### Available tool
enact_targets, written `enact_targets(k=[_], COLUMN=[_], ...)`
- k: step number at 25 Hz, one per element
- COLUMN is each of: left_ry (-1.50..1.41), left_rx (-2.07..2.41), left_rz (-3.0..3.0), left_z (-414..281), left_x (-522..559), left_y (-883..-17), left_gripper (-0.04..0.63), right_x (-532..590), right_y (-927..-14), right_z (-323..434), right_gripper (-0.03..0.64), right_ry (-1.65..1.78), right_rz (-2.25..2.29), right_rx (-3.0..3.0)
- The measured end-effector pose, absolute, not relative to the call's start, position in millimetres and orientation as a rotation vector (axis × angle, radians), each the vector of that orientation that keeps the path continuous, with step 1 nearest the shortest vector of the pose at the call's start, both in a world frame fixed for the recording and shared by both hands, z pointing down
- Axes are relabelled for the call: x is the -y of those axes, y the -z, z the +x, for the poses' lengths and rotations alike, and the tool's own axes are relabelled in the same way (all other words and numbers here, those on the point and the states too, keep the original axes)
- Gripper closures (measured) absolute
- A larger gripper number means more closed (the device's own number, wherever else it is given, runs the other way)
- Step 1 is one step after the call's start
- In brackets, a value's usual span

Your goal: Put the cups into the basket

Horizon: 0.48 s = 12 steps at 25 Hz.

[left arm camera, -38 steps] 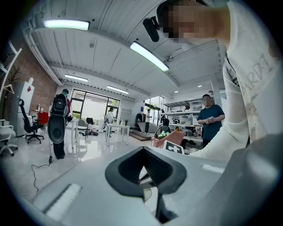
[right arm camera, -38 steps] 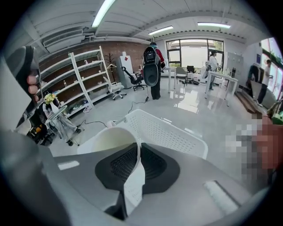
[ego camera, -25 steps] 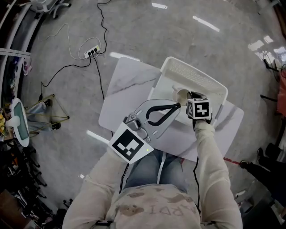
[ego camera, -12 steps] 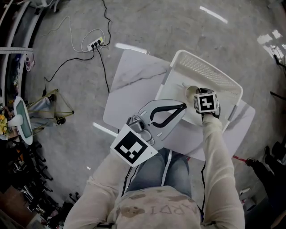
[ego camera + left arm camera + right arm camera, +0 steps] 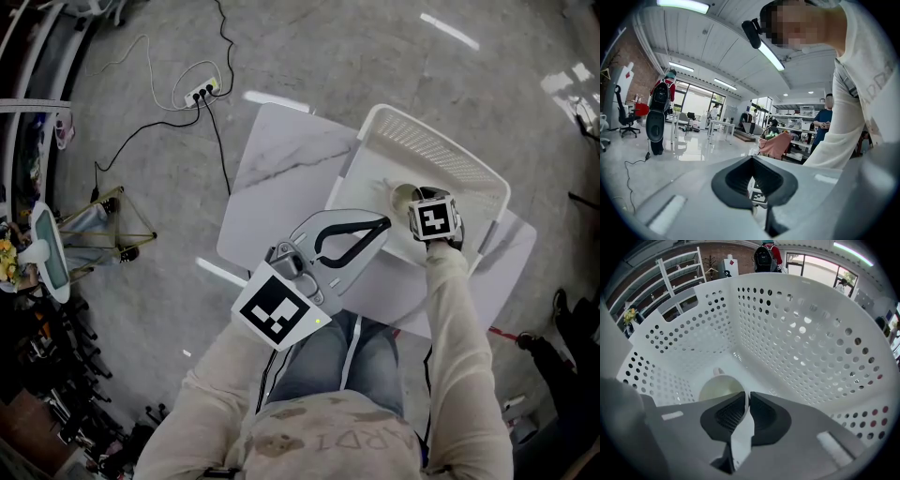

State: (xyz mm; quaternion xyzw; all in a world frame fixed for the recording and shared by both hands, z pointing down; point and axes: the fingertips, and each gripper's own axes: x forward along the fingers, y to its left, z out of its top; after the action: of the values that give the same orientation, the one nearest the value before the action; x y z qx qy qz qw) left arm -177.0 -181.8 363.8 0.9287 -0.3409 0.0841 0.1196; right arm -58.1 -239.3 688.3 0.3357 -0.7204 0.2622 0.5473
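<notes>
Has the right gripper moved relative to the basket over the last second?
No. Against the basket rim, the right gripper sits at the same spot inside it, shut on the cup.

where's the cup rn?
The cup is inside the basket, rim pinched in the right gripper; the head view shows it at the table's right side.

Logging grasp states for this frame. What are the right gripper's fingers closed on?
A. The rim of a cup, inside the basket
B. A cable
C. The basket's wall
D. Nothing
A: in the right gripper view the right gripper pinches the thin rim of the cup, with the perforated walls of the basket all around.
</notes>
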Motion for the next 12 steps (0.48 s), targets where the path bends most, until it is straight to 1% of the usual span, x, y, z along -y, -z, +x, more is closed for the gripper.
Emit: enact_targets(k=[7, 9, 12], left_ry=[-0.231, -0.222, -0.206], left_rx=[1.012, 1.016, 1.023], left_rz=[2.733, 2.746, 2.763], left_z=[-167.5, -162.1, -152.4], left_x=[179.4, 177.8, 174.5], left_y=[-347.2, -341.6, -331.4], left_gripper=[0.594, 0.594, 0.594], right_x=[244.6, 246.0, 243.7], right_y=[-660.0, -650.6, -628.4], right_z=[-55.7, -54.2, -55.9], right_gripper=[0.558, 0.594, 0.594], right_ry=[-0.633, -0.626, -0.618], right_rz=[0.819, 0.824, 0.82], right_rx=[1.77, 1.788, 1.839])
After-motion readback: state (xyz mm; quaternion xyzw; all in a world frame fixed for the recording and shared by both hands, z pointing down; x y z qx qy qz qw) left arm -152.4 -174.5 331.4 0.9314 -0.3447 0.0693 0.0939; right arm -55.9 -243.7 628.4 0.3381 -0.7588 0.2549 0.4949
